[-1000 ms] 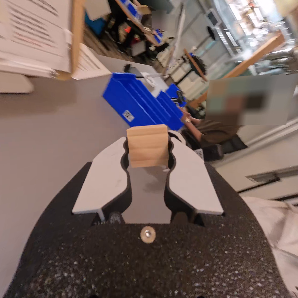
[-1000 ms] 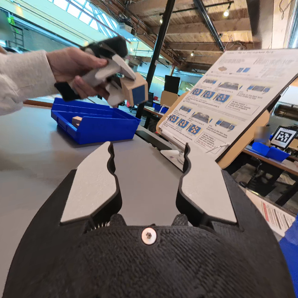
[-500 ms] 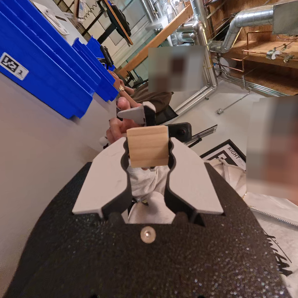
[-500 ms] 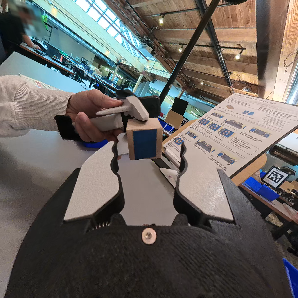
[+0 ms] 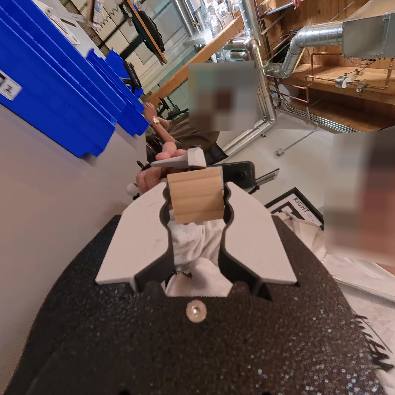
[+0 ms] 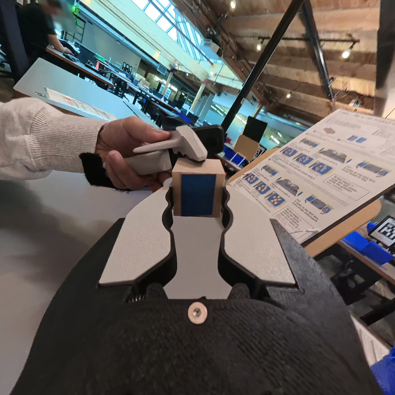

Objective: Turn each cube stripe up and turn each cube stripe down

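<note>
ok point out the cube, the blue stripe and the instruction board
cube (image 5: 196, 195): left wrist view, plain wooden face
blue stripe (image 6: 197, 194): right wrist view, middle of stripe
instruction board (image 6: 320, 171): right wrist view, printed sheet

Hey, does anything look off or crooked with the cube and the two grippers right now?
Nothing damaged or spilled. The wooden cube is held in mid-air by both at once: the left gripper and the right gripper each have their jaws on it. Its blue stripe faces the right gripper's camera, neither up nor down.
</note>
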